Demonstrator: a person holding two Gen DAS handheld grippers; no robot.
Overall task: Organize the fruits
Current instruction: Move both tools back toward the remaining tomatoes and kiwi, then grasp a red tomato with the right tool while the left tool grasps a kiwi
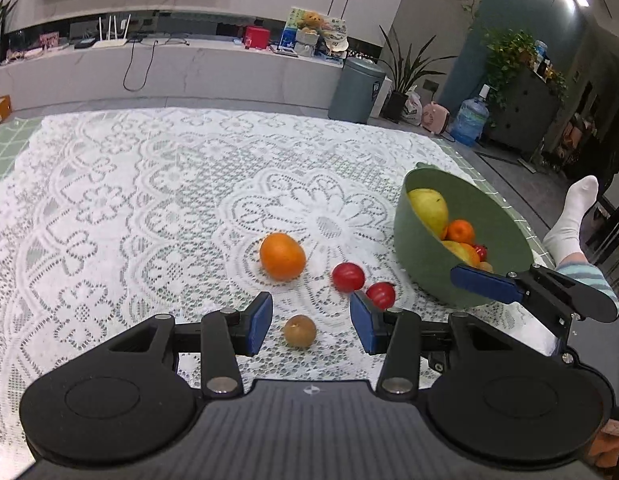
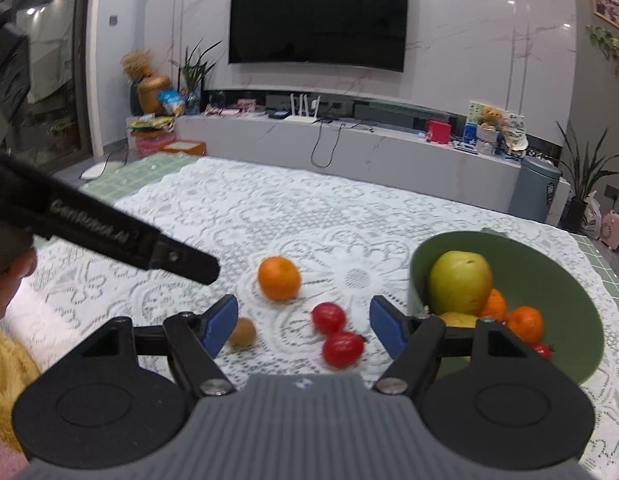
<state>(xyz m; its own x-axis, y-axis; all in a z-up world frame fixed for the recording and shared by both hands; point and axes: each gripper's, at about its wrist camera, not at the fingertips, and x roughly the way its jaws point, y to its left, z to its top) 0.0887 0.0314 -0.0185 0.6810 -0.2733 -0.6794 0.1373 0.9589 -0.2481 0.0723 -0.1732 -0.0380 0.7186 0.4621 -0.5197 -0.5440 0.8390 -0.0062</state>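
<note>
On the lace tablecloth lie an orange [image 1: 282, 256] [image 2: 279, 278], two red tomatoes [image 1: 348, 277] [image 1: 381, 295] [image 2: 329, 318] [image 2: 343, 349] and a small brown kiwi [image 1: 300, 331] [image 2: 242, 332]. A green bowl [image 1: 505, 224] [image 2: 565, 280] at the right holds a yellow-green pear [image 2: 460, 281], mandarins and other fruit. My left gripper [image 1: 311, 322] is open and empty, with the kiwi between its fingers. My right gripper [image 2: 303, 326] is open and empty above the tomatoes; one blue finger [image 1: 485, 283] of it shows by the bowl's near rim in the left wrist view.
The white lace cloth [image 1: 149, 200] covers a green gridded table [image 2: 149, 168]. The left gripper's black body [image 2: 109, 236] crosses the left of the right wrist view. A person's socked foot [image 1: 573, 212] is beyond the table's right edge. A TV console stands behind.
</note>
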